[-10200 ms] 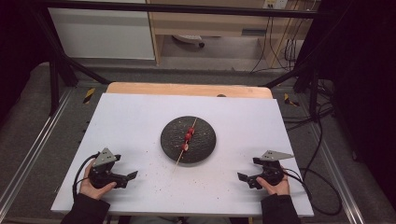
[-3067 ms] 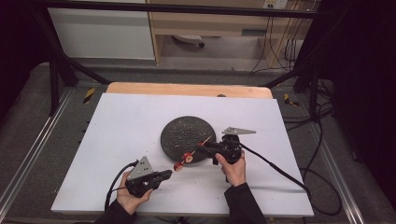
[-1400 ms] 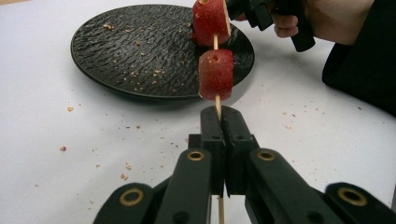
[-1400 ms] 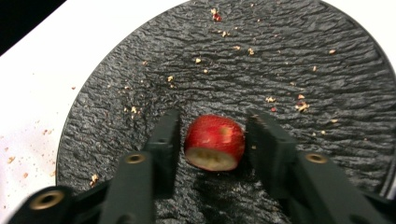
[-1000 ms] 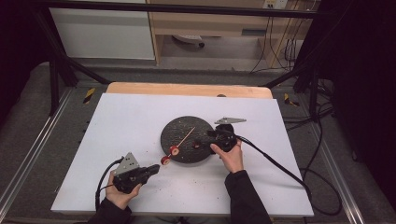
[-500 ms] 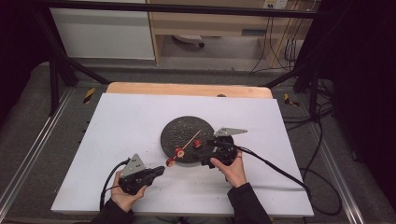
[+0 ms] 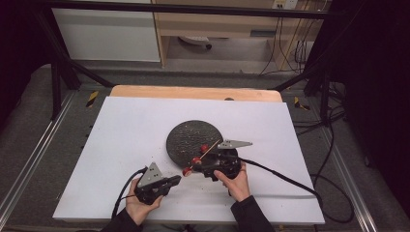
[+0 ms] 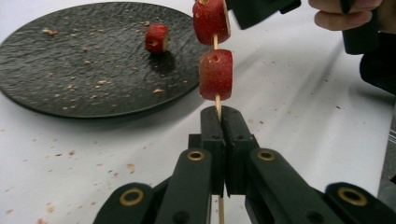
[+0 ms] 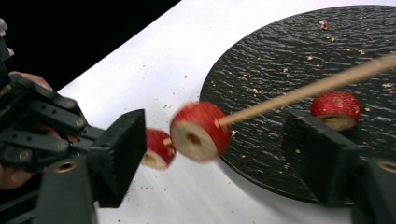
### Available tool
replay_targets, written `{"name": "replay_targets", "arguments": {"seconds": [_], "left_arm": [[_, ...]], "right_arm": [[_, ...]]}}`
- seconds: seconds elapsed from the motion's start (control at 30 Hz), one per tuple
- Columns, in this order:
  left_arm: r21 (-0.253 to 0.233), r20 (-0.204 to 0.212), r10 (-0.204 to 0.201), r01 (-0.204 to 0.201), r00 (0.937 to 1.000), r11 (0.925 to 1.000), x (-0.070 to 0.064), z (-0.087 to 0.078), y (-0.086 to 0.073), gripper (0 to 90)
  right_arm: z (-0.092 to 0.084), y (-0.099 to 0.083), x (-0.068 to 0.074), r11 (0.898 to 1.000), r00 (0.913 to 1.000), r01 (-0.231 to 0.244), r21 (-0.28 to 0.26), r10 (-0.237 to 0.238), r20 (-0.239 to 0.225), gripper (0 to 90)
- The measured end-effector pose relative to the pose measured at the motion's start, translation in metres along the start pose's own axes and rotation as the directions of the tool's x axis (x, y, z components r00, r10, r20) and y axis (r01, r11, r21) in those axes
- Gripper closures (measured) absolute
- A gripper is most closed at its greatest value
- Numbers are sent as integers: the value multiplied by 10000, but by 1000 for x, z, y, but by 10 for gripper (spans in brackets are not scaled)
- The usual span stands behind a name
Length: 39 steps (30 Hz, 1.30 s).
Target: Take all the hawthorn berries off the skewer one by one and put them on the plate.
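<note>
Wooden skewer (image 8: 216,100) ran up and away from my left gripper (image 8: 220,119), whose jaws were clamped tight on its lower end. Two red fruit slices (image 9: 200,130) sat on the stick near that end, a third (image 7: 204,148) loose on the black plate (image 7: 188,133). My right gripper (image 9: 215,154), the nearer tool, had its jaws apart either side of the upper slice, closing in but not yet pressing. White table (image 7: 135,125), dark room beyond.
</note>
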State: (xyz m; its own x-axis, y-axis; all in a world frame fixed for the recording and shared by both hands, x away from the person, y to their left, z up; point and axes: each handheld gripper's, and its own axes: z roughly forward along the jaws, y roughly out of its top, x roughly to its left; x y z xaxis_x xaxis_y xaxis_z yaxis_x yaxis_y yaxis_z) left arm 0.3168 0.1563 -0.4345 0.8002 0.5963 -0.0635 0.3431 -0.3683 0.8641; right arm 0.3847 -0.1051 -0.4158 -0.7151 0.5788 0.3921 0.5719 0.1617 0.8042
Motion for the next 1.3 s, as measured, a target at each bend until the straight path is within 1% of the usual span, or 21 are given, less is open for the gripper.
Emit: {"name": "replay_targets", "arguments": {"seconds": [0.07, 0.33, 0.5, 0.7, 0.9, 1.07, 1.23, 1.3], "left_arm": [[5, 38, 27, -27, 10000, 10000, -2, 1, 0, 884], [-54, 96, 34, -33, 9999, 10000, -3, 1, 0, 884], [0, 121, 71, -71, 9999, 10000, -3, 2, -1, 884], [-78, 139, 109, -108, 9998, 9999, -3, 1, -1, 884], [-143, 158, 164, -161, 9997, 9998, -4, 0, 0, 884], [-149, 183, 191, -188, 9997, 9997, -4, -2, 1, 885], [-163, 236, 205, -201, 9995, 9997, -3, -5, 1, 885], [-176, 278, 217, -212, 9994, 9996, -3, -6, 0, 885]], "right_arm": [[0, -1, 1, 10000, 10000, 2, 6, -2, -40, 328], [2, -4, 0, 9995, 9992, -296, 143, 300, -268, 503], [3, -5, 0, 9993, 9986, -327, 187, 334, -411, 591], [1, -5, -2, 9987, 9971, -480, 186, 490, -590, 599], [-2, -4, -2, 9985, 9962, -522, 159, 532, -694, 602], [-5, -2, -4, 9984, 9962, -572, 15, 572, -661, 603], [-13, 3, -8, 9978, 9973, -589, -316, 574, -462, 603], [-18, 5, -11, 9967, 9971, -676, -458, 659, -372, 603]]}}
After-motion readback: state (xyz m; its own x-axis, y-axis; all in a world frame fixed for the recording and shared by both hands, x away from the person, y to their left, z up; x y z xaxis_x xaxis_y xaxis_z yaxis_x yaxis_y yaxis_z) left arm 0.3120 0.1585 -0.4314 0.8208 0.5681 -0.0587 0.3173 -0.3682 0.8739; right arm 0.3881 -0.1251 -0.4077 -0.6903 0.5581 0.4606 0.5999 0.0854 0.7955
